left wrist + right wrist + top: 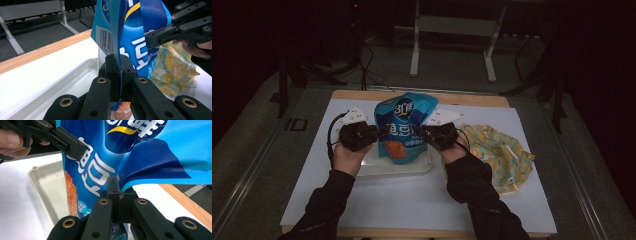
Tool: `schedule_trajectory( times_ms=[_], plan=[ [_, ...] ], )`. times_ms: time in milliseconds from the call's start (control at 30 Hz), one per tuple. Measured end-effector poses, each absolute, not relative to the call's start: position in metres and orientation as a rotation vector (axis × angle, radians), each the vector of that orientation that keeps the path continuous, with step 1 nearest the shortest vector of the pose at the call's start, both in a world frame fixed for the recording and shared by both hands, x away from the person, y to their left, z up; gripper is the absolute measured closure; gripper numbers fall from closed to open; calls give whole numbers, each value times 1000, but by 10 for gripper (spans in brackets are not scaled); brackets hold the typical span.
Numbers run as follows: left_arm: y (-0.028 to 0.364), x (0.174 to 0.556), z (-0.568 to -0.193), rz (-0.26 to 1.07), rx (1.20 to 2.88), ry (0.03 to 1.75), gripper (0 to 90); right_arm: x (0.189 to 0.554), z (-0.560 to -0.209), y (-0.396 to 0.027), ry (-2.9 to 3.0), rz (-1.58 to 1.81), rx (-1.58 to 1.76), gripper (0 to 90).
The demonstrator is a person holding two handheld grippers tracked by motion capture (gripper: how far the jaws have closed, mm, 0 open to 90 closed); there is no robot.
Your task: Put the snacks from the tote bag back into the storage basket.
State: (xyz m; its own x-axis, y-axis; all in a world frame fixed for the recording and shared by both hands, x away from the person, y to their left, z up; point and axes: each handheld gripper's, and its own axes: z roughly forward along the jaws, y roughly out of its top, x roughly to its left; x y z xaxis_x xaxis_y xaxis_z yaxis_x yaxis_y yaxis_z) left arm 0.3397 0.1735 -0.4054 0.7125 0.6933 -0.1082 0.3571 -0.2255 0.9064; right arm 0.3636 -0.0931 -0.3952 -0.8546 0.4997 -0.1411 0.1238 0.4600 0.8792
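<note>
A blue snack bag with white lettering and an orange food picture is held upright over a shallow white tray. My left gripper is shut on the bag's left edge, and my right gripper is shut on its right edge. In the left gripper view the jaws pinch the bag's side seam below a barcode, with the right gripper clamped farther off. In the right gripper view the jaws grip the bag edge, and the left gripper holds the opposite side above the tray.
A crumpled yellow-and-green patterned cloth bag lies on the white mat right of the tray. The wooden table edge runs along the back. A white metal frame stands on the dark floor beyond.
</note>
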Motion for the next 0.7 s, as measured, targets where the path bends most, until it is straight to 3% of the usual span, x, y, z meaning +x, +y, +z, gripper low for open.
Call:
schedule_trajectory(
  times_ms=[700],
  plan=[
    [177,341,-445,332,1811,837,883,366,-429,-93,2378,1344,546,893]
  ],
)
